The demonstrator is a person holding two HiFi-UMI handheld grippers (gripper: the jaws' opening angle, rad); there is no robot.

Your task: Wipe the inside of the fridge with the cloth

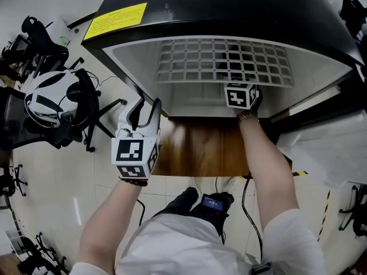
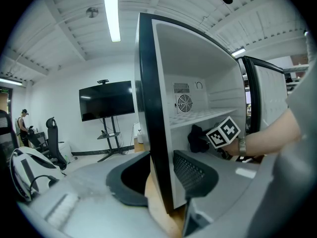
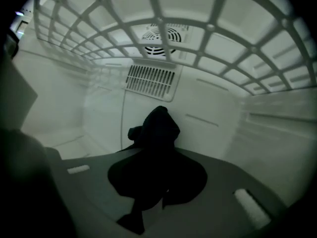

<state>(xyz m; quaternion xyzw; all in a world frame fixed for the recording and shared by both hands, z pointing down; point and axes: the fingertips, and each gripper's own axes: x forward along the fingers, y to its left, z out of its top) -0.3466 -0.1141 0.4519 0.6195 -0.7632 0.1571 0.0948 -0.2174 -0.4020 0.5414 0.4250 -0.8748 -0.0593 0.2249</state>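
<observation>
A small black fridge (image 1: 229, 7) stands open, with a white inside and a wire shelf (image 1: 223, 62). My right gripper (image 3: 156, 180) reaches in below that shelf and is shut on a bunched black cloth (image 3: 157, 133), which stands up against the white back wall. Its marker cube (image 1: 241, 95) shows at the fridge mouth, and the left gripper view also catches the cloth (image 2: 198, 139). My left gripper (image 1: 143, 106) hangs at the fridge's left front corner. Its jaws stand open, and the black edge of the side wall (image 2: 151, 123) shows between them.
The fridge door (image 1: 321, 148) hangs open to the right. Office chairs (image 1: 57, 105) crowd the floor on the left. A brown wooden board (image 1: 200, 148) lies under the fridge front. A vent grille and a fan (image 3: 158, 37) sit on the back wall. A TV on a stand (image 2: 106, 100) is far off.
</observation>
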